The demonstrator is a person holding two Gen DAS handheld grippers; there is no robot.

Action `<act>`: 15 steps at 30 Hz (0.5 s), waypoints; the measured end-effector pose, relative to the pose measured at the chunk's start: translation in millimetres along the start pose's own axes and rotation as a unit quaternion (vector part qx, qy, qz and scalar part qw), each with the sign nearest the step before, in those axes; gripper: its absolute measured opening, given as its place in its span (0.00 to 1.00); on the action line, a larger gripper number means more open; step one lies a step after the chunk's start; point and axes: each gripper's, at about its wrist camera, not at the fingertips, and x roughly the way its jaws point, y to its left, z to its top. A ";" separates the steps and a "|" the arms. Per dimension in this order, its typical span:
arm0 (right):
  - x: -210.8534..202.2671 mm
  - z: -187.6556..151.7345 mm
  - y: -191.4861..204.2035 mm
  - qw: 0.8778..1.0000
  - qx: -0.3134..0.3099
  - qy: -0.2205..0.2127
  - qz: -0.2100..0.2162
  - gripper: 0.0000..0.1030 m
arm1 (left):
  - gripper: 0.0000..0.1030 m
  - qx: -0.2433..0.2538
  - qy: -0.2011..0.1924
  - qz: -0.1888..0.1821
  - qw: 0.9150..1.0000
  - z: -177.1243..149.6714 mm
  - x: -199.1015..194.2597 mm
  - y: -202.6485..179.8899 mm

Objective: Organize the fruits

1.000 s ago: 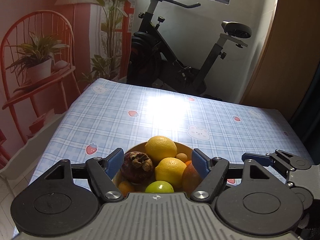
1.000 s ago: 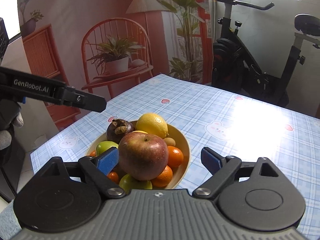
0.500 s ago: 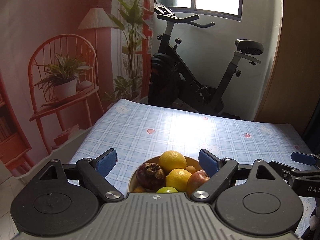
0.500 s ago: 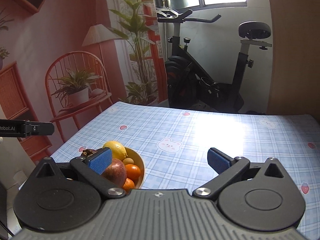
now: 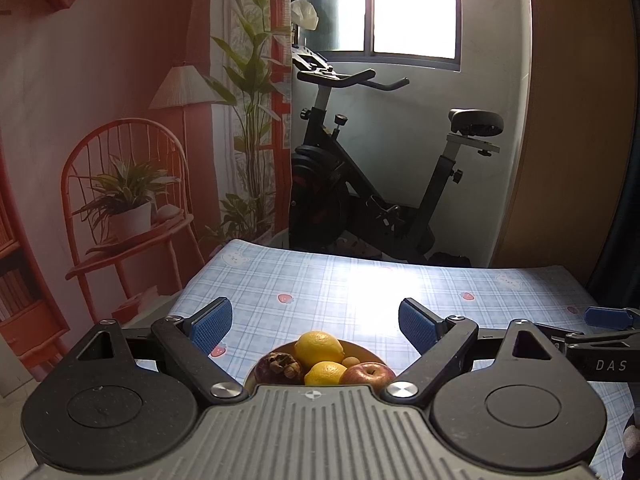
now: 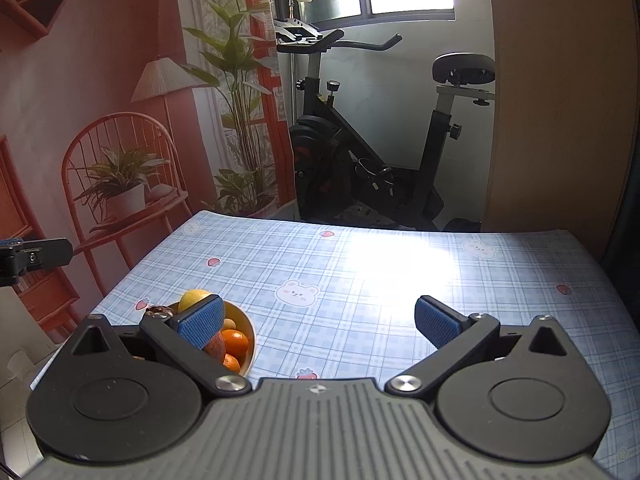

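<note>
Both tools are held above the near edge of the bench (image 5: 360, 280), pointing forward and tilted somewhat down toward its blue checked cloth; the left gripper (image 5: 315, 322) has its blue fingers (image 5: 211, 324) spread wide with nothing between them, and the right gripper (image 6: 318, 320) is just as wide, its fingers (image 6: 434, 326) also bare; the yellow bowl (image 6: 250, 336) of fruit sits on the bench near its front left side, below and ahead of the left gripper and off to the left of the right one; the left wrist view looks down over the pile and shows two lemons (image 5: 319, 348), a dark mangosteen (image 5: 278, 366) at their left and a red apple (image 5: 368, 373) at their right, with a small pale fruit tucked between; the right wrist view hides most of that behind its own left finger but shows what the other does not, namely small oranges (image 6: 235, 340) at the bowl's right side and the bowl's rim standing clear of the cloth; each view catches the tip of the other tool at its edge; beyond the bench stand an exercise bike (image 6: 360, 152) and a bright window (image 5: 412, 8).
</note>
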 end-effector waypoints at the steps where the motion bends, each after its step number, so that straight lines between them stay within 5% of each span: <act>1: -1.7 0.7 1.2 1.000 -0.002 -0.001 -0.004 1.00 | 0.89 0.000 -0.002 -0.002 1.000 0.6 -1.9 -1.0; 15: -9.3 1.6 0.1 1.000 -0.004 -0.008 -0.013 1.00 | 0.89 -0.007 -0.002 -0.012 1.000 -4.4 -6.0 -4.9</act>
